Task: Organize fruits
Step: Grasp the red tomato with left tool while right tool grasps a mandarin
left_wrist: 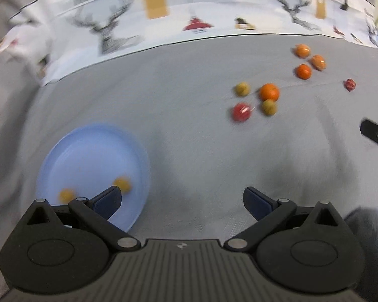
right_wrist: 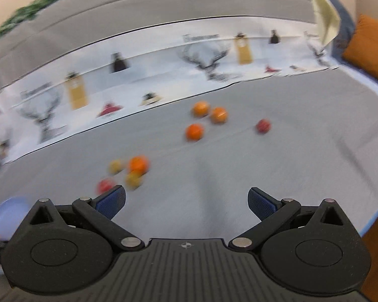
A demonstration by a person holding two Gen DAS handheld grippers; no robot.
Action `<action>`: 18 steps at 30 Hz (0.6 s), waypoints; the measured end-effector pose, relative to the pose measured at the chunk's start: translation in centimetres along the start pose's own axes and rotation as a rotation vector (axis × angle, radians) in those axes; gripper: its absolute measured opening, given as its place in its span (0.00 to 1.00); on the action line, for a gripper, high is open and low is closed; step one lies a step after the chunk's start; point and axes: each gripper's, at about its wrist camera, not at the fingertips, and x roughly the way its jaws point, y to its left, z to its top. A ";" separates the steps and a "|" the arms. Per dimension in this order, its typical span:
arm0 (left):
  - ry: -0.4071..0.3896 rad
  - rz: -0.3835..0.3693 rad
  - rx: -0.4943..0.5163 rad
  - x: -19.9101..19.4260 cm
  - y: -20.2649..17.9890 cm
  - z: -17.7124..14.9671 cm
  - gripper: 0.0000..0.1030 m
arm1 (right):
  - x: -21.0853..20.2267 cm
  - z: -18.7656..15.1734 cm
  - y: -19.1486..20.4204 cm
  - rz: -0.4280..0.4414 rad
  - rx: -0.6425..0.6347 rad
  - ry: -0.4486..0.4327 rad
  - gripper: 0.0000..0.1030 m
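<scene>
Scattered loose over a grey cloth [left_wrist: 189,130]: fruits in two clusters and one stray. Nearer cluster, four pieces packed close: a large orange [left_wrist: 269,91], a yellow-green fruit [left_wrist: 242,88] just to its left, a second yellow-green fruit [left_wrist: 269,107] touching it from below, a red fruit [left_wrist: 241,112] at the lower left. Farther cluster, three small oranges [left_wrist: 303,71] near one another toward the cloth's back edge. Off to the right, well apart from both, a small red fruit [left_wrist: 349,84] alone.

Same layout in the right wrist view, heavily blurred: large orange [right_wrist: 138,164], red fruit [right_wrist: 105,185] right above the left fingertip, three small oranges [right_wrist: 194,131] beyond, lone small red fruit [right_wrist: 263,125] to the right.

On the left of the cloth, a pale blue plate [left_wrist: 88,156] holding two small yellow fruits [left_wrist: 122,185], apart from each other near its lower rim; exact kind too blurred to tell. Only a sliver of the plate [right_wrist: 8,214] at the left edge of the right wrist view.

Left gripper [left_wrist: 182,202] spread wide, nothing between its blue-padded fingers [left_wrist: 108,201], hanging above the cloth at the plate's right rim. Right gripper [right_wrist: 186,202] likewise spread wide and empty above bare cloth.

Behind the cloth, a white printed strip [left_wrist: 163,20] with antlered deer heads and bottles. At the far right of the right wrist view, an orange cushion [right_wrist: 370,47].
</scene>
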 end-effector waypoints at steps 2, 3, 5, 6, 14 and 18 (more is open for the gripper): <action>-0.005 -0.009 0.033 2.1 -1.9 2.0 1.00 | 3.1 1.2 -1.1 -0.005 0.005 -0.008 0.99; -0.008 -0.020 0.044 3.1 -2.5 2.8 1.00 | 4.4 1.7 -1.8 -0.012 0.011 -0.009 0.99; -0.013 -0.037 0.056 5.4 -3.7 4.6 1.00 | 7.3 2.7 -2.6 -0.015 0.011 -0.011 0.99; -0.013 -0.040 0.058 6.5 -4.2 5.4 1.00 | 8.9 3.2 -2.9 -0.017 0.006 -0.007 0.99; 0.042 -0.024 0.100 14.8 -6.1 9.3 1.00 | 21.1 5.8 -2.3 0.010 -0.054 0.076 0.99; 0.047 -0.052 0.076 16.2 -5.6 10.0 1.00 | 25.5 6.2 -1.3 -0.016 -0.084 0.087 1.00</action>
